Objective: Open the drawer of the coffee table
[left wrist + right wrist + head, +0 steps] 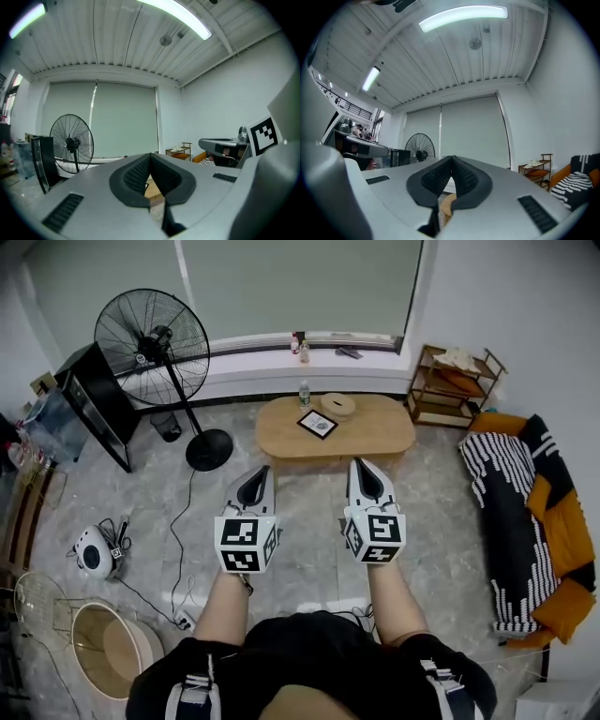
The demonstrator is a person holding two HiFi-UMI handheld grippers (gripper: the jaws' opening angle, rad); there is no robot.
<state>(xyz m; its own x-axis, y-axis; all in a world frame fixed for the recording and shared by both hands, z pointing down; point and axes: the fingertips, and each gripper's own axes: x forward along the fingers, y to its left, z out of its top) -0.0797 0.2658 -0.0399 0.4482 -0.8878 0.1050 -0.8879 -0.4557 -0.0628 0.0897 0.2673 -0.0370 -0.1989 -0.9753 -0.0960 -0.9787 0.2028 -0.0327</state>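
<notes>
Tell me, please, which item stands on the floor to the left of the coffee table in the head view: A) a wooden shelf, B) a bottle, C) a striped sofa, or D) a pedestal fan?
D: the black pedestal fan stands on the floor left of the coffee table, its round base near the table's left end.

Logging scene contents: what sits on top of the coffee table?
A bottle, a dark square card and a round tan disc lie on the table. Its drawer is hidden under the top.
</notes>
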